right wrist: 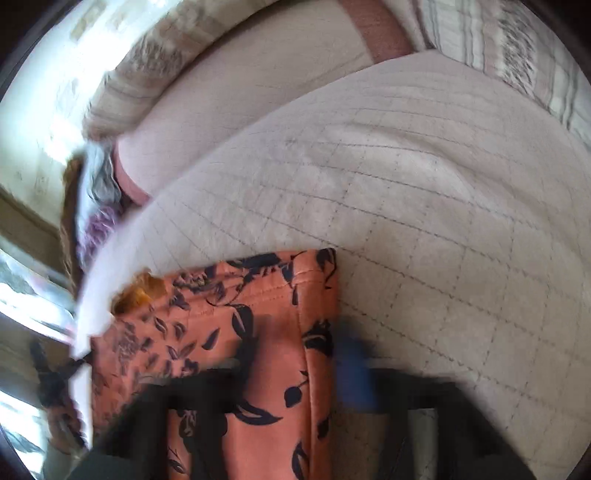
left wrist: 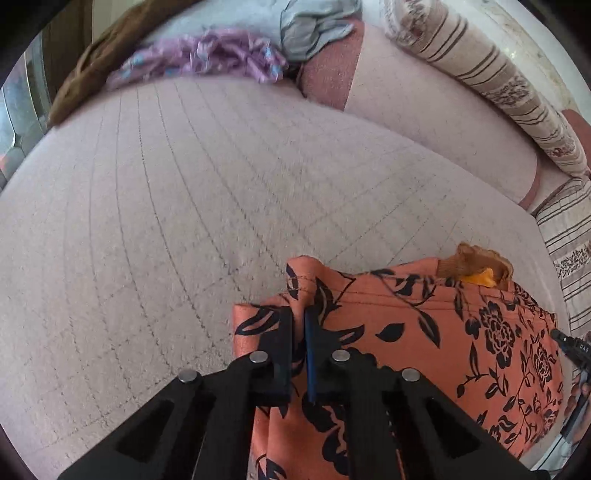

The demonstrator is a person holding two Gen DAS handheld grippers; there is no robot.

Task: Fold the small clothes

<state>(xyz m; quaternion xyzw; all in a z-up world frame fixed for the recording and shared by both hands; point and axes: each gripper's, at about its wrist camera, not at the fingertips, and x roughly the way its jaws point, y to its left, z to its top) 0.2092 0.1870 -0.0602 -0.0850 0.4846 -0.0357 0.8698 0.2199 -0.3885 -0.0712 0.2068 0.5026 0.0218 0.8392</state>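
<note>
**Both sets of fingers on the orange floral garment**

The fingers (left wrist: 286, 334) of the left gripper (left wrist: 298, 328) are pressed together on a raised fold at the near left corner of the orange floral garment (left wrist: 424, 332), with the cloth pinched between them. In the right wrist view the right gripper (right wrist: 295, 354) is badly blurred; its fingers (right wrist: 354, 365) stand on either side of a strip of the same garment (right wrist: 273, 332), one dark finger on the cloth and a blue-tinted one at the cloth's right edge. Whether they press on the fabric cannot be told from the blur.

The garment lies on a pale quilted bed cover (left wrist: 166, 221) with a grid of stitched lines, towards the near edge of the bed. It is orange with black flowers and leaves, and a brownish-yellow piece (left wrist: 476, 266) shows at its far edge.

At the far side of the bed lie a crumpled purple cloth (left wrist: 207, 59), a grey-blue cloth (left wrist: 314, 29) and a brown cloth (left wrist: 96, 55), well apart from the garment. A striped, patterned cushion (left wrist: 491, 74) runs along the far right edge. The tip of the right gripper (left wrist: 569, 343) shows at the right margin of the left wrist view, beside the garment's right side.
</note>
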